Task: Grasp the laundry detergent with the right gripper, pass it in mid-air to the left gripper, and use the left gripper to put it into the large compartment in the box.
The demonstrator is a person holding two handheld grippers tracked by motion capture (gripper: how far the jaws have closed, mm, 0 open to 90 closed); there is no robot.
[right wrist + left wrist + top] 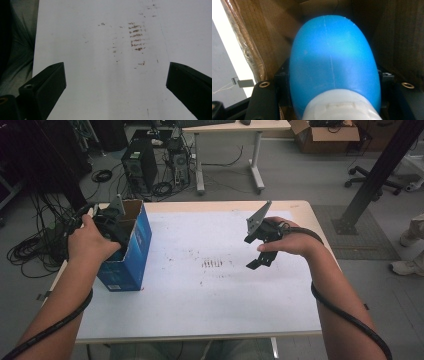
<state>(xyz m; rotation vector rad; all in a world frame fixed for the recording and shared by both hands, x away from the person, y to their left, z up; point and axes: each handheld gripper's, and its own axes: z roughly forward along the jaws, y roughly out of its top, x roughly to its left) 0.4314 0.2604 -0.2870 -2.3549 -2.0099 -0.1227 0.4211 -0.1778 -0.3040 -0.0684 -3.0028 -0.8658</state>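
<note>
At the left of the high view we see our left gripper (111,222) reaching into the open top of a blue cardboard box (131,251), which stands upright near the left edge of the white table (210,305). In the left gripper view a blue plastic bottle (332,60) with a white cap (339,106) takes up the middle of the frame, lying along the line of the jaws with the cap toward the bottom edge. The jaws sit tight against its two sides, so we have the bottle clamped between them, and the brown inner walls of the box rise all around it. A strip of the white table shows at the far left of that frame.

Our right gripper (257,247) sits right of centre in the high view, held above the bare table and well apart from the box. In the right gripper view its two black jaws stand wide apart at the lower left and lower right corners, with nothing between them. Below them lies the white tabletop, marked by a patch of brown smudges (136,37) in the upper middle of that frame; the same smudges (214,264) show near the middle of the table in the high view.
</note>
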